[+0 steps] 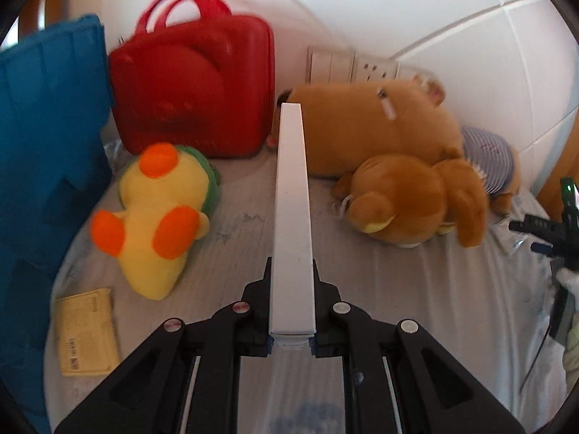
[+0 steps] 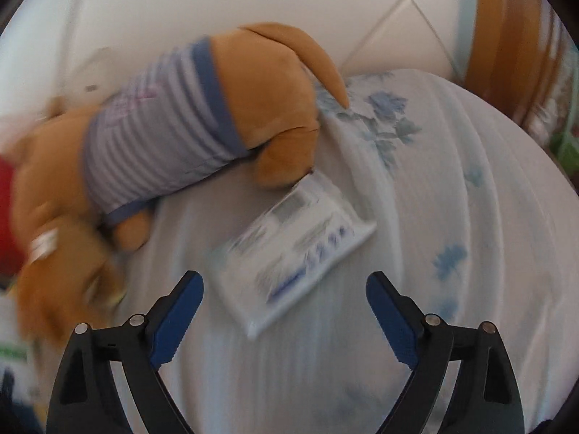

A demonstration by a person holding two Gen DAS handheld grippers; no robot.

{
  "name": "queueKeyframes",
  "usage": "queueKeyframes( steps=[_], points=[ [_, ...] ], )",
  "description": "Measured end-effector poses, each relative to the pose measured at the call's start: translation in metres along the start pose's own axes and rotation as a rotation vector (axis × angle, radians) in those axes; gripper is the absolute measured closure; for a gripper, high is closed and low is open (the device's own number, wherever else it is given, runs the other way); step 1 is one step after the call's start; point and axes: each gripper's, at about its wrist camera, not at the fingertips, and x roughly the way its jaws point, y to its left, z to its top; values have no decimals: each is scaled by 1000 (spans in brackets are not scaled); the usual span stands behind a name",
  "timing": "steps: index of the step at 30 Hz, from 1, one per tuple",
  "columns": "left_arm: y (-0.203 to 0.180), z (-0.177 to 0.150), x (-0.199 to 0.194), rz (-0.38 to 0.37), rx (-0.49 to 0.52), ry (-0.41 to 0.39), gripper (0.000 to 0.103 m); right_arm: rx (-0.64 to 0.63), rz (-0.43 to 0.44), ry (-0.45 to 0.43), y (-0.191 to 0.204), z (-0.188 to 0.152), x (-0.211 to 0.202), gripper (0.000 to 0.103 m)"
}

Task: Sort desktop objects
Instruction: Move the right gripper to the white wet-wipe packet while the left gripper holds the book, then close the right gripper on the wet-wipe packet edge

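My left gripper is shut on a long white box, which it holds edge-up above the pale cloth and which points toward the back wall. A yellow plush duck lies to its left, and a brown plush dog to its right. In the right wrist view my right gripper stands open just above a flat white printed box lying on the cloth. A brown plush dog in a striped shirt lies beyond that box, its hind paw touching the box's far corner.
A red handbag stands against the wall, with a blue crate at the left. A yellow leaflet lies at the front left. A large brown plush rests by a wall socket. The other gripper shows at the right edge.
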Motion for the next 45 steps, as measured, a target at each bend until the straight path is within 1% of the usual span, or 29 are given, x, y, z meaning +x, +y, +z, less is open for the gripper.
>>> queueKeyframes(
  steps=[1, 2, 3, 4, 6, 7, 9, 11, 15, 16, 17, 19, 22, 23, 25, 27, 28, 29, 31, 33, 34, 36, 38, 39, 40, 41, 43, 45],
  points=[
    [2, -3, 8, -1, -3, 11, 90, 14, -13, -4, 3, 2, 10, 11],
    [3, -5, 15, -2, -6, 22, 90, 1, -32, -12, 8, 1, 17, 9],
    [5, -8, 21, -3, -11, 28, 90, -25, -54, -20, 14, 0, 23, 3],
    [6, -10, 23, -5, -14, 22, 90, -52, -76, -29, 21, -2, 29, 2],
    [6, -10, 23, -9, -16, 17, 90, -128, -116, -52, 30, -8, 33, 4],
    [6, -11, 23, -10, -16, 18, 90, -145, -113, -62, 31, -11, 32, 7],
    [6, -12, 22, -12, -17, 20, 90, -161, -96, -65, 26, -13, 27, 18],
    [6, -14, 18, -17, -22, 24, 90, -172, -62, -56, 19, -16, 18, 36],
    [5, -16, 4, -31, -27, 15, 90, -214, -17, -40, 10, -26, 1, 45],
    [5, -15, -1, -33, -26, 10, 90, -230, -9, -42, 10, -29, -3, 58],
    [4, -15, -6, -34, -26, 4, 90, -234, 6, -41, 9, -32, -8, 72],
    [3, -14, -15, -40, -29, -3, 90, -230, 41, -37, 6, -35, -18, 78],
    [3, -14, -23, -37, -30, -5, 90, -223, 93, -31, 1, -40, -34, 78],
    [2, -14, -25, -35, -29, -6, 90, -221, 111, -29, -1, -42, -39, 72],
    [3, -15, -28, -32, -28, -5, 90, -137, 167, -12, -12, -37, -36, 62],
    [5, -16, -28, -27, -29, 0, 90, -71, 191, 26, -18, -34, -24, 55],
    [6, -17, -27, -24, -30, 3, 90, -38, 189, 43, -21, -35, -17, 41],
    [7, -18, -25, -21, -32, 7, 90, -5, 187, 60, -25, -35, -10, 19],
    [8, -18, -20, -15, -32, 11, 90, 31, 186, 70, -18, -36, -2, 0],
    [9, -18, -14, -11, -31, 13, 90, 6, 170, 50, 1, -33, 2, 0],
    [9, -17, -12, -10, -31, 14, 90, -30, 137, 41, 13, -31, 6, 1],
    [8, -16, -5, -10, -31, 22, 90, -143, 7, 18, 39, -31, 16, 5],
    [8, -18, 2, -15, -33, 38, 90, -230, -57, -20, 54, -35, 20, 21],
    [9, -20, 6, -19, -34, 47, 90, -260, -57, -28, 57, -36, 19, 24],
    [9, -21, 8, -21, -33, 52, 90, -285, -44, -30, 58, -36, 16, 32],
    [9, -23, 8, -23, -32, 54, 90, -303, -38, -29, 58, -37, 14, 37],
    [8, -25, 8, -29, -30, 57, 90, -329, -32, -23, 55, -39, 8, 43],
    [7, -26, 1, -37, -28, 51, 90, -330, -13, -18, 46, -45, -3, 44]
  ],
)
